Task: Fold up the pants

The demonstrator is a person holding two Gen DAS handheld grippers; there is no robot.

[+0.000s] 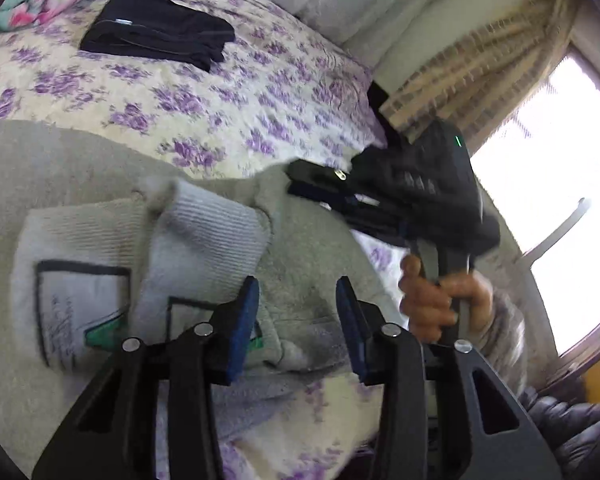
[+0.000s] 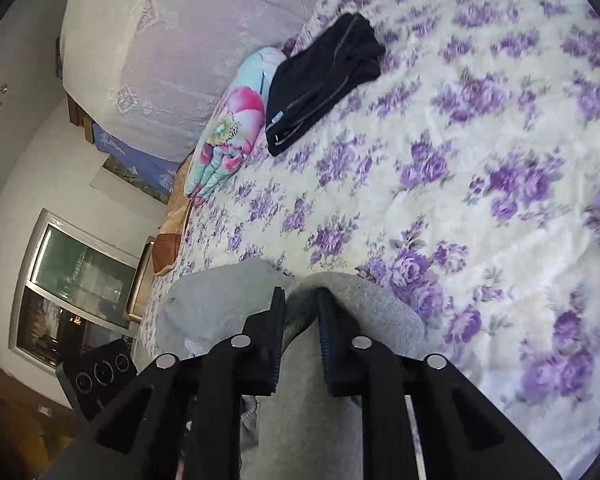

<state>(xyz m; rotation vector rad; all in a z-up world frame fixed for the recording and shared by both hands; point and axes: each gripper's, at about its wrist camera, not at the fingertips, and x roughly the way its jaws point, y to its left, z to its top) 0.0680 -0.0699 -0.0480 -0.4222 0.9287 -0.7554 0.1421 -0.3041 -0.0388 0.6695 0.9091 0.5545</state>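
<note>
Your left gripper (image 1: 298,304) hovers with jaws apart over the grey pants (image 1: 204,240) on the bed (image 1: 228,120); your right gripper (image 2: 300,312) has jaws clamped on a grey fold, right hand (image 1: 440,300) gripping its handle. The pants' label is blurred, unreadable.

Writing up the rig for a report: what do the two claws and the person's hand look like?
Both claws, left claw and right claw, are matte black plastic linkages with silver round pivot pins and dark blue ribbed pads. The right hand is bare, with a grey-patterned sleeve at its wrist.
</note>
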